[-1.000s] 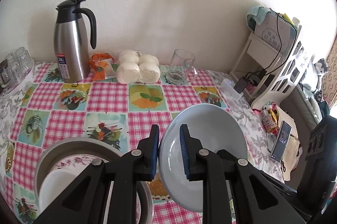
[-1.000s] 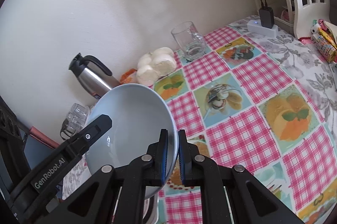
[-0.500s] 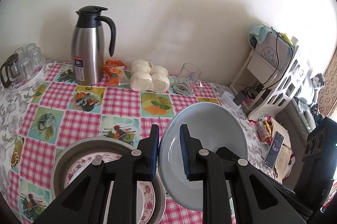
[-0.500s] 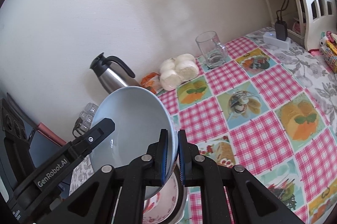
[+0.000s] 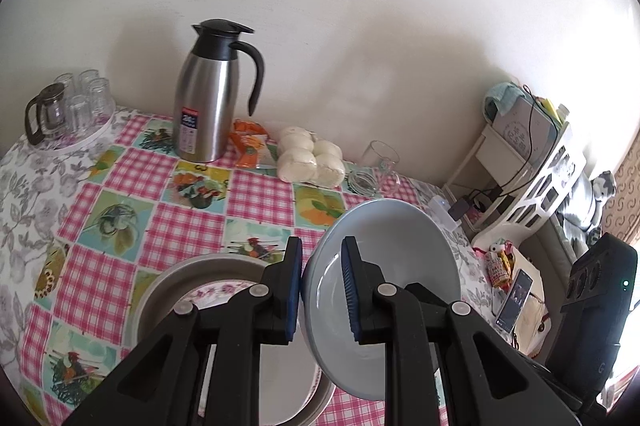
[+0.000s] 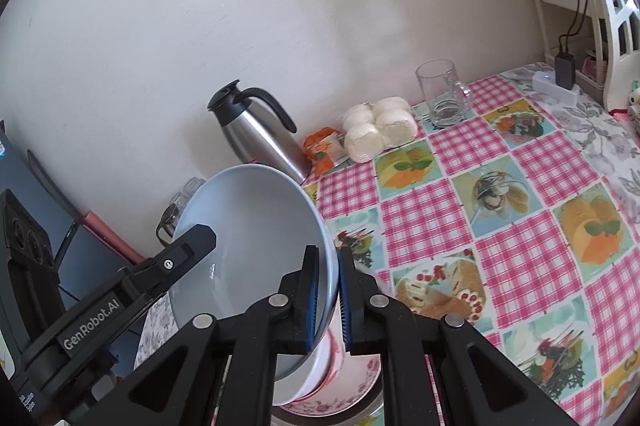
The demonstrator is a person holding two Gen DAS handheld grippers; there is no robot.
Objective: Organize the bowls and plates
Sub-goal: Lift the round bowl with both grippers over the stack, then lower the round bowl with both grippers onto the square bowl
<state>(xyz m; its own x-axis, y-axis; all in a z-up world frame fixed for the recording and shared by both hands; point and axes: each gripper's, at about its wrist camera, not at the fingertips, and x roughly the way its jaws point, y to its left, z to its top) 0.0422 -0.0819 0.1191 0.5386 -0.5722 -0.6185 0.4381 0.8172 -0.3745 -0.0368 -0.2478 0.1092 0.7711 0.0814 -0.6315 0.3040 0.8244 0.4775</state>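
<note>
Pale blue bowl (image 5: 384,290) lifted clear of the steel basin (image 5: 168,282), gripped on opposite edges of its rim by both tongs. Left of the bowl: left tongs (image 5: 320,290) nearly closed, pinching the rim's left edge, one pad outside and one inside. Below and left of the bowl: basin with a floral plate (image 5: 216,292) and a white dish (image 5: 280,378) stacked inside, more of them exposed than a second ago, when the bowl sat lower against them. Behind the bowl, along the wall, left to right: tray of glasses (image 5: 76,105), steel thermos jug (image 5: 208,93), orange packet (image 5: 248,141), bag of white buns (image 5: 312,157), glass mug (image 5: 376,165); all appearing smaller and farther than a second ago, matching a raise and pull-back of the bowl. Right of the bowl: right tongs (image 6: 328,298) fully closed on the rim's near edge, bowl tilted up toward the wall.

Judged from this: bowl separated from the stack, carry under way, set-down spot on the checked counter (image 6: 520,209) not yet chosen.

Readable writing: "GenRobot.AI" in white on the left tongs' arm, seen from the right wrist. Red-and-white label on the jug, text too small to read. Print on the grey device on the shelf right of the bowl, not legible.
</note>
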